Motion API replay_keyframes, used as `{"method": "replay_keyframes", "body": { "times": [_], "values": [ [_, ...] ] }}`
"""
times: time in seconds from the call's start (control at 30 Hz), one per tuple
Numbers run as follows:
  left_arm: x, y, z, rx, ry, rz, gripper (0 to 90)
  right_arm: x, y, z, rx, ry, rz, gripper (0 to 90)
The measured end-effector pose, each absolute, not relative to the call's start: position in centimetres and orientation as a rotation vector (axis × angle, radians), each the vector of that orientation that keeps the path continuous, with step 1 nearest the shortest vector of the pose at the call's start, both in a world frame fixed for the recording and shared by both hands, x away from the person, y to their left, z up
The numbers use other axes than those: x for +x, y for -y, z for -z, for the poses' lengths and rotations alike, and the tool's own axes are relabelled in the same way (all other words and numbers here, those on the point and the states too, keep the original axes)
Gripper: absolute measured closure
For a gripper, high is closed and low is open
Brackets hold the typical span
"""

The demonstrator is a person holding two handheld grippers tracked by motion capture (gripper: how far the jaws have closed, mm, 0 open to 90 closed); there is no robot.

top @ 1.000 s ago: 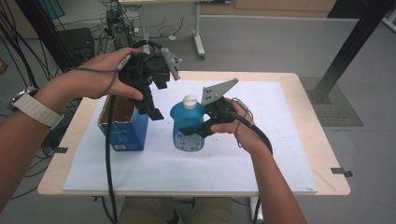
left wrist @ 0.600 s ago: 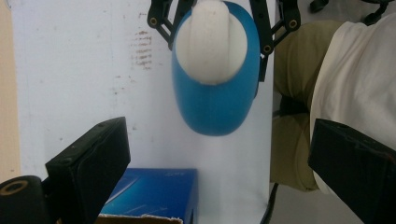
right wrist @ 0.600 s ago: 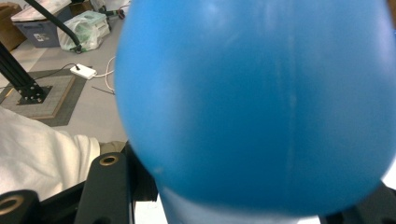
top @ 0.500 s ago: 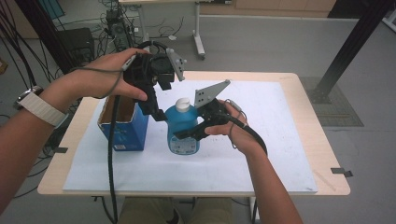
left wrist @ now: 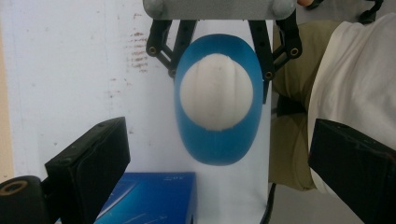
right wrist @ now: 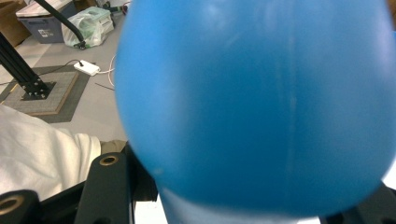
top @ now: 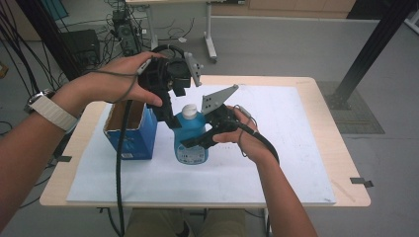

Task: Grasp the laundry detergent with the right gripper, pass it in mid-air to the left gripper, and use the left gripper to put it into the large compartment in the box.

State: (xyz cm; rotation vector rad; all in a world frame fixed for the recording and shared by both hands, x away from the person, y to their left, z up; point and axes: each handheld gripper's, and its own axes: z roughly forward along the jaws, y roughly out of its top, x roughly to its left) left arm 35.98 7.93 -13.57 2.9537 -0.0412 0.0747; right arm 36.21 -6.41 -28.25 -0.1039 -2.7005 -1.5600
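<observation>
A blue bottle (top: pixel 191 143) with a white cap (top: pixel 189 110) stands upright on the white sheet, close beside an open blue box (top: pixel 129 132). My right gripper (top: pixel 196 142) comes in from the right and is shut on the bottle's body; in the right gripper view the bottle (right wrist: pixel 261 107) bulges between the jaws. My left gripper (top: pixel 172 117) hangs just above and left of the cap, pointing down. In the left gripper view the cap (left wrist: pixel 216 91) lies between its two jaws, which stand wide apart and clear of it, so it is open.
A white sheet (top: pixel 276 148) covers most of the wooden table (top: pixel 346 197). The blue box's corner (left wrist: pixel 154 196) lies under the left gripper. Cables trail from both grippers over the table's left and front. A black post (top: pixel 365 54) stands beyond the right edge.
The right gripper has shifted the bottle slightly left, nearer the blue box. The left gripper has edged right, over the cap.
</observation>
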Motion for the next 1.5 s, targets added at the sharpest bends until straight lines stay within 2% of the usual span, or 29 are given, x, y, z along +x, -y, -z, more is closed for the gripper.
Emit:
{"method": "replay_keyframes", "body": {
  "times": [1.5],
  "values": [
    [36.0, -6.8, 14.1, 2.97, 0.056, -0.092, 7.2, 36.1, 6.6, 27.6, -0.079, 2.714, 1.543, 42.4]
  ]
}}
